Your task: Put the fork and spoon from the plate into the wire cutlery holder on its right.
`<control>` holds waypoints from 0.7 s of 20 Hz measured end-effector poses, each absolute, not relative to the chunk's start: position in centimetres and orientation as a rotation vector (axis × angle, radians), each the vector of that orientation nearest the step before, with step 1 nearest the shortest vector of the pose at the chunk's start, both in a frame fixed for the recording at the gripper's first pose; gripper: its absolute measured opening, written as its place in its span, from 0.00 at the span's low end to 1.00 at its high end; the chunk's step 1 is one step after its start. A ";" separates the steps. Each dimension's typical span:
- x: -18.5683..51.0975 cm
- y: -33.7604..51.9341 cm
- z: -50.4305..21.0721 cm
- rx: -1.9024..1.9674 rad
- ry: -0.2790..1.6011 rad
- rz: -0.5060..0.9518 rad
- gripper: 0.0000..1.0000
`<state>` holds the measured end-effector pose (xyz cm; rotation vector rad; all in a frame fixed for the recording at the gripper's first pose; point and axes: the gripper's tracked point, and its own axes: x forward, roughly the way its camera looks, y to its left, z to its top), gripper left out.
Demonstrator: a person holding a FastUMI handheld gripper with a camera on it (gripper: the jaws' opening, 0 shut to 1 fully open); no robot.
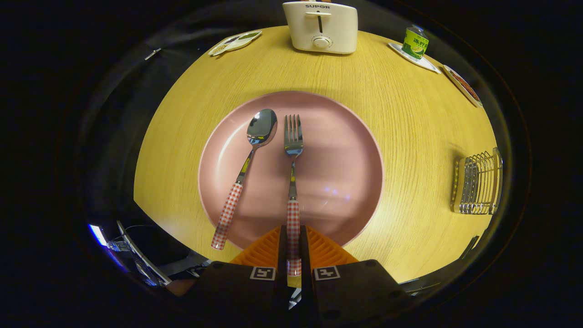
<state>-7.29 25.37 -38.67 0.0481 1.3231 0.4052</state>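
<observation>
Fork (pixel 293 150) and spoon (pixel 255 150) lie side by side on pink plate (pixel 355 150); gripper (pixel 294 248) fingers closed on fork's checked handle. Wire cutlery holder (pixel 478 184) stands right of plate. Toaster (pixel 321 27) beyond reads "SUPOR".

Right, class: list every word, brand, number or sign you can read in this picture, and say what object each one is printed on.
"SUPOR": on the white toaster, at the top of its front, beyond the pink plate.
Green can on its small white dish: printed characters, too small and blurred to read.
Hand-held gripper, closed on the fork handle: two square black-and-white marker patterns, no letters or numbers.
</observation>
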 end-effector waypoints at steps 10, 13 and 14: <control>-6.0 23.1 -33.6 0.035 1.224 0.458 0.12; -5.9 22.6 -32.0 0.054 1.207 0.474 0.13; -5.8 22.2 -31.1 0.060 1.195 0.482 0.13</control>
